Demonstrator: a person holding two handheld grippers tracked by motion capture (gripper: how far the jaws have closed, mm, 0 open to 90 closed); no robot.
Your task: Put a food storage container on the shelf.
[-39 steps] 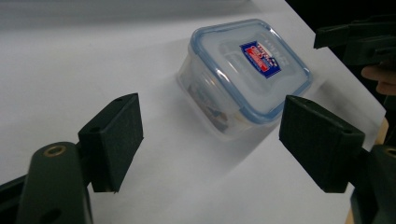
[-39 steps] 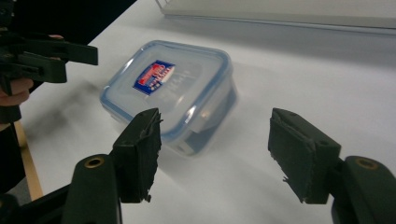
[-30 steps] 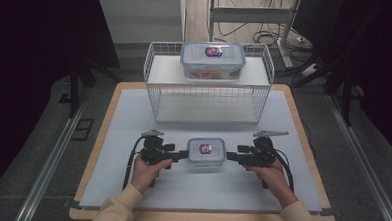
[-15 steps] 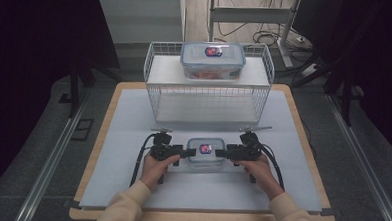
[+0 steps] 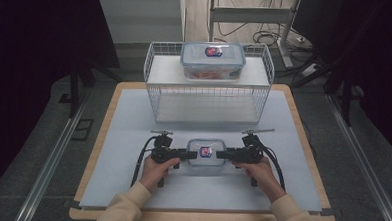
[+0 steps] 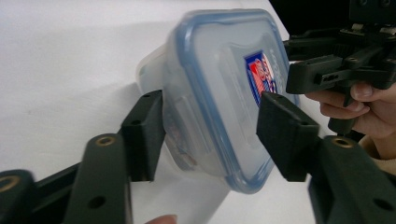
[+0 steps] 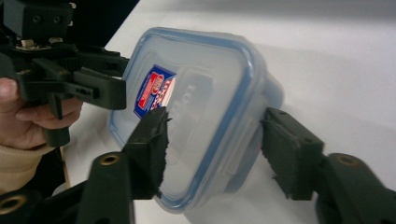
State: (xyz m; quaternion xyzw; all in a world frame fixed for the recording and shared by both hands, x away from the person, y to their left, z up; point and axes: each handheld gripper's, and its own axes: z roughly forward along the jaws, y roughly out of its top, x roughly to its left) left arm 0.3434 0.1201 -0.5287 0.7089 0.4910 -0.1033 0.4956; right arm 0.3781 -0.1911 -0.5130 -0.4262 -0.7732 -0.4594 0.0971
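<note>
A table point(image 5: 134, 113) covered with a pale sheet is seen from above, with a person's two forearms in cream sleeves coming in from the bottom edge.

At left, the left hand point(image 5: 156, 170) holds the left gripper point(image 5: 191, 154), which points right toward the middle of the table. In the left gripper view its jaws are spread, one on each side of the near end of a box point(image 6: 219, 88); one jaw is over the lid and the other is by the side wall. Whether the jaws touch the box cannot be told.

In the middle, near the front of the table, the small clear box point(image 5: 206, 153) with a blue-rimmed lid and a red and blue label rests on the sheet between the two grippers.

At right, the right hand point(image 5: 259, 169) holds the right gripper point(image 5: 222, 154), pointing left at the box. Its jaws are also spread around the box's end, and contact is unclear.

Behind, at the back of the table, a white wire rack point(image 5: 208, 91) carries a larger box point(image 5: 212, 60) on its top shelf.
</note>
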